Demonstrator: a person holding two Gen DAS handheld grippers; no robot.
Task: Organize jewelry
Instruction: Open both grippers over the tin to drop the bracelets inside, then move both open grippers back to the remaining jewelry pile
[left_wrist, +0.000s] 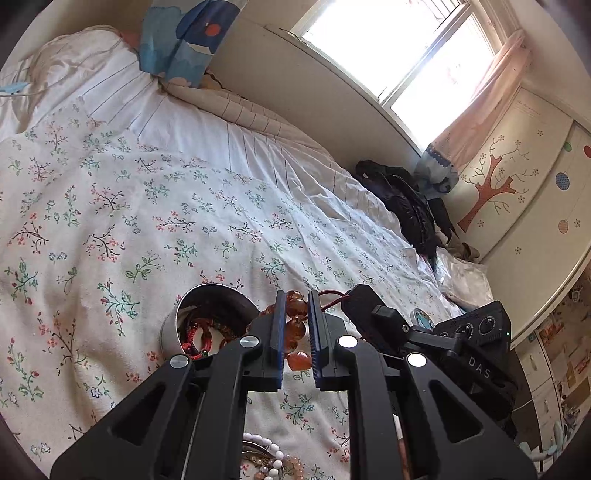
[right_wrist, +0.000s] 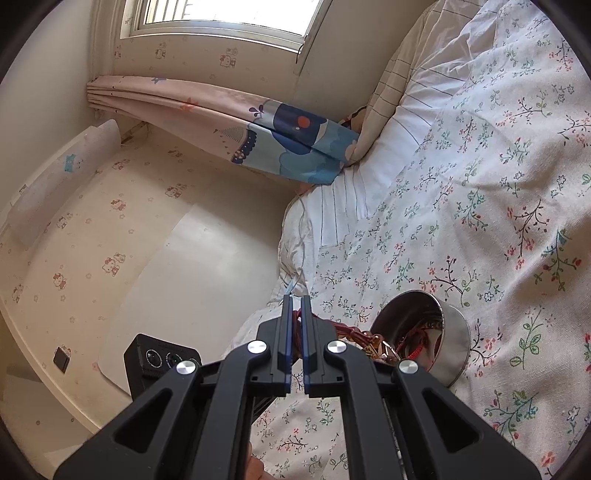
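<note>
Both grippers clamp 1 amber bead string (left_wrist: 295, 332) – left gripper (left_wrist: 297, 339) beads, right gripper (right_wrist: 296, 332) cord (red) – lower it slowly, centred over the tin (left_wrist: 173, 325).

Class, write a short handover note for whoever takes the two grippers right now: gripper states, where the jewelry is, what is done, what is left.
Left gripper: shut on the amber bead string, held above the bedspread.
Right gripper: shut on a red cord that leads toward the beads; they look like one piece.
Tin: on the bedspread beside the grippers, open, tipped, red bracelets already inside.
Done: some pieces in the tin.
Left: probably put the amber string in the tin, then the white beads and other pieces lying below the left gripper.
</note>
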